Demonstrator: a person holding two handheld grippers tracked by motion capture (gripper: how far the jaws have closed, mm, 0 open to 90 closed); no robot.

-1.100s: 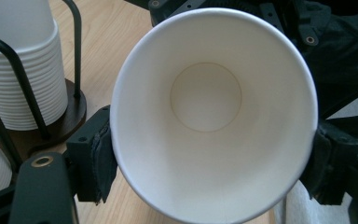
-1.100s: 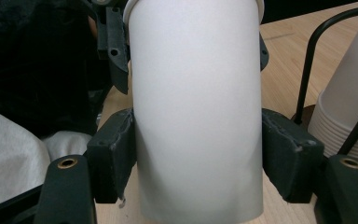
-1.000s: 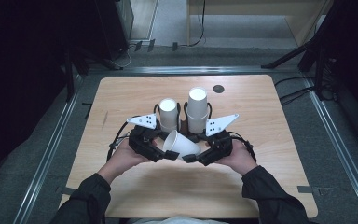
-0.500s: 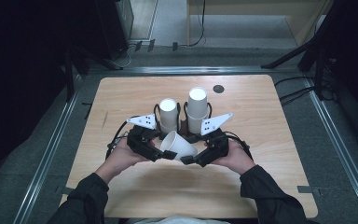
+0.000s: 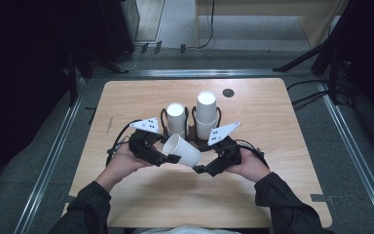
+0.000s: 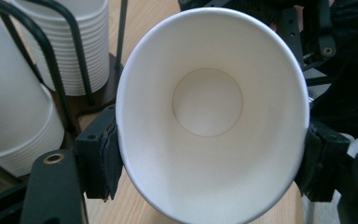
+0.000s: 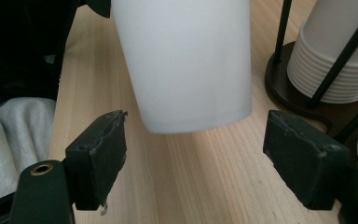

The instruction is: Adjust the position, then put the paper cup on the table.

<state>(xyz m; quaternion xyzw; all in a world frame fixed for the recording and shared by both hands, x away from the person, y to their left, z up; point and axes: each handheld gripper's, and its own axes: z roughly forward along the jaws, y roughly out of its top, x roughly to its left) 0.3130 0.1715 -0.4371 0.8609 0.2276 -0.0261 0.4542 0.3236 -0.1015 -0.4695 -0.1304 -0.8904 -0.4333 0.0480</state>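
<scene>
**Paper cup held on its side above the table**

The left gripper [image 5: 171, 158] is clamped on the rim of a white paper cup [image 5: 184, 150], squeezing the mouth into an oval; the cup [image 6: 212, 109] is empty inside. It lies tilted above the wooden table [image 5: 272, 122], just in front of the cup holder [image 5: 191, 127]. The right gripper [image 7: 205, 154] has just been opening: its jaws stand wide apart on either side of the cup's base, not touching it. The holder carries two stacks of upside-down cups [image 5: 206, 114], the right one taller.
</scene>
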